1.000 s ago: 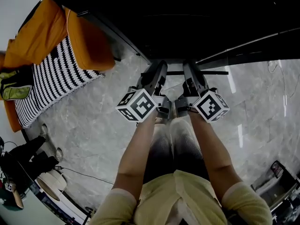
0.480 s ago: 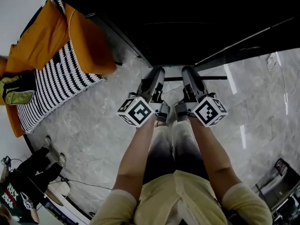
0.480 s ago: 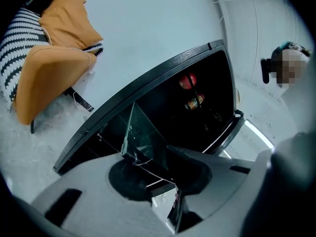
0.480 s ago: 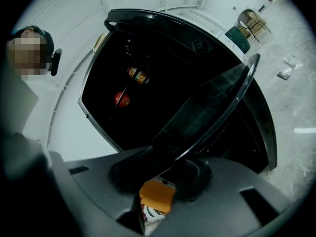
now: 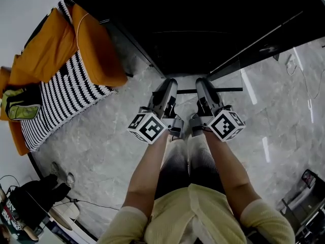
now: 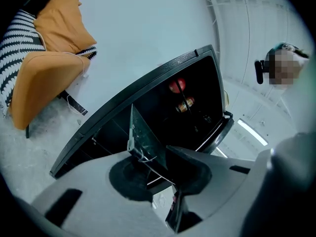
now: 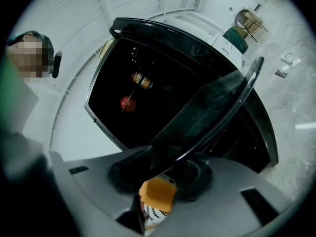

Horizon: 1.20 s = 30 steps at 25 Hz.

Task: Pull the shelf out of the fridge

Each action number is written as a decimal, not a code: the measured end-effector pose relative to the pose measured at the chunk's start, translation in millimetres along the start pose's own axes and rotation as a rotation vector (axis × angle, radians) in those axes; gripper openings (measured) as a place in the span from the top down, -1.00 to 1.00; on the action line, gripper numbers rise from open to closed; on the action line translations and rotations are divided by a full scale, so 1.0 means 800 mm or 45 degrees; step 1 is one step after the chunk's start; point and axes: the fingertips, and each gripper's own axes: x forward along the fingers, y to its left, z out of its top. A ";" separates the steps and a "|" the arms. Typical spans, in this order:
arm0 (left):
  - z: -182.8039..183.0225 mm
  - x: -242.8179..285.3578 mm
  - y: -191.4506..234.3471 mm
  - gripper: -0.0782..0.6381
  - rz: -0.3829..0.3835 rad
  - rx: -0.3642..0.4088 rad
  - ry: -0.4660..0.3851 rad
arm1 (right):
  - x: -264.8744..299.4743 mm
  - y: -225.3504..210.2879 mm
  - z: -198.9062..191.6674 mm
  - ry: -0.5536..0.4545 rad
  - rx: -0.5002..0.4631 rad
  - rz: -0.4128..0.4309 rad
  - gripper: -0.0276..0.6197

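The black fridge (image 5: 203, 29) stands open in front of me, dark inside. Its glass shelf (image 5: 223, 90) shows as a thin dark bar just outside the fridge's lower edge. My left gripper (image 5: 169, 85) and right gripper (image 5: 202, 84) reach side by side to its front edge. In the left gripper view the shelf (image 6: 145, 137) runs on edge between the jaws of the left gripper (image 6: 160, 169), which are closing on it. In the right gripper view the shelf (image 7: 207, 112) crosses the right gripper (image 7: 163, 174), whose pads press on it.
Inside the fridge sit a red item (image 7: 127, 103) and a small jar (image 7: 141, 80). An orange sofa (image 5: 76, 60) with a striped cover (image 5: 56, 95) stands at the left. Clutter lies at the lower left (image 5: 30, 207), and a dark box at the lower right (image 5: 304, 197). The floor is grey marble.
Both grippers, the shelf bar and the fridge edge sit slightly lower in the head view than before. The grippers keep their place on the shelf's front edge.
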 end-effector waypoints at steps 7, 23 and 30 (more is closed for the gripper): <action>0.003 -0.019 -0.021 0.51 -0.030 -0.016 0.002 | -0.021 0.024 0.006 -0.005 -0.054 0.006 0.57; 0.029 -0.069 -0.102 0.51 -0.067 -0.015 0.003 | -0.077 0.102 0.033 0.014 -0.098 0.051 0.56; 0.040 -0.093 -0.131 0.51 -0.058 -0.014 0.004 | -0.098 0.133 0.038 0.046 -0.096 0.073 0.56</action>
